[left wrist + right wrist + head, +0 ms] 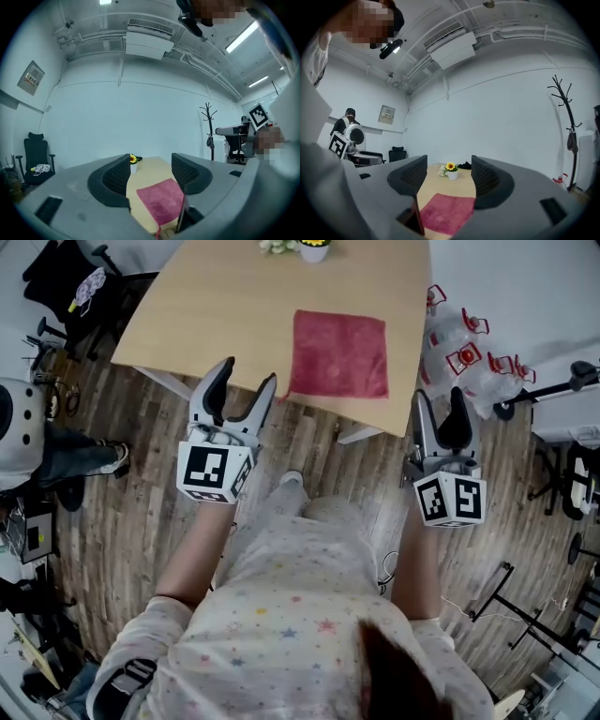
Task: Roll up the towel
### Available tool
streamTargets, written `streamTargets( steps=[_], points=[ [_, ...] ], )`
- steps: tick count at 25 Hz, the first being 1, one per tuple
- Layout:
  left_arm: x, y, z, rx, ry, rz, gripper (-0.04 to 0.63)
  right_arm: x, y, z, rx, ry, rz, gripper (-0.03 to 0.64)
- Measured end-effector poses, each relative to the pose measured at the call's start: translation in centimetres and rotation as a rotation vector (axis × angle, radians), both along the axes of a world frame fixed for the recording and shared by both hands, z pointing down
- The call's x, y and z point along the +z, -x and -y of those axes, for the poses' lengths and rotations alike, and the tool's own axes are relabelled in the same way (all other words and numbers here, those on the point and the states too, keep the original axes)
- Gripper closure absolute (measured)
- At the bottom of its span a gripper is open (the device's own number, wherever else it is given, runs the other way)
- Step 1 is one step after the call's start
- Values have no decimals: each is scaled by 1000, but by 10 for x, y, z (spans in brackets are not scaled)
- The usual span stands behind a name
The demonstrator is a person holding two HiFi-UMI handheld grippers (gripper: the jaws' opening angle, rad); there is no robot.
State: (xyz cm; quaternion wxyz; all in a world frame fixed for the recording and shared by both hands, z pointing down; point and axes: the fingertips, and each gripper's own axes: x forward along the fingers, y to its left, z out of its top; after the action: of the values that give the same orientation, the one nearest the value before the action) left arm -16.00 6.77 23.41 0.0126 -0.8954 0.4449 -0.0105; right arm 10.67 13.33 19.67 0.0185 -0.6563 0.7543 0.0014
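A red towel [339, 353] lies flat and unrolled near the front edge of a light wooden table [225, 306]. It shows between the jaws in the left gripper view [161, 200] and the right gripper view [446, 212]. My left gripper [242, 394] hangs open just short of the table's front edge, left of the towel. My right gripper [441, 417] is open too, off the table's front right corner. Neither touches the towel, and both hold nothing.
A small white pot with a sunflower [313, 248] stands at the table's far edge. Clear plastic bags with red marks [464, 348] lie on the wood floor right of the table. A black office chair [35, 157] stands at the left, a coat stand [208, 126] at the right.
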Motion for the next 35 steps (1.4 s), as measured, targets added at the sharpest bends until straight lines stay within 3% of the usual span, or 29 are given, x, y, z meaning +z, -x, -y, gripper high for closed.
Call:
streamTargets(
  steps=[10, 24, 35],
  points=[
    [20, -21, 42, 0, 55, -7, 344, 13, -19, 46, -9, 34, 10, 328],
    [16, -72, 115, -165, 15, 3, 345, 21, -82, 158, -184, 37, 16, 331],
    [47, -76, 137, -226, 96, -9, 345, 57, -94, 187, -202, 109, 10, 359]
  ],
)
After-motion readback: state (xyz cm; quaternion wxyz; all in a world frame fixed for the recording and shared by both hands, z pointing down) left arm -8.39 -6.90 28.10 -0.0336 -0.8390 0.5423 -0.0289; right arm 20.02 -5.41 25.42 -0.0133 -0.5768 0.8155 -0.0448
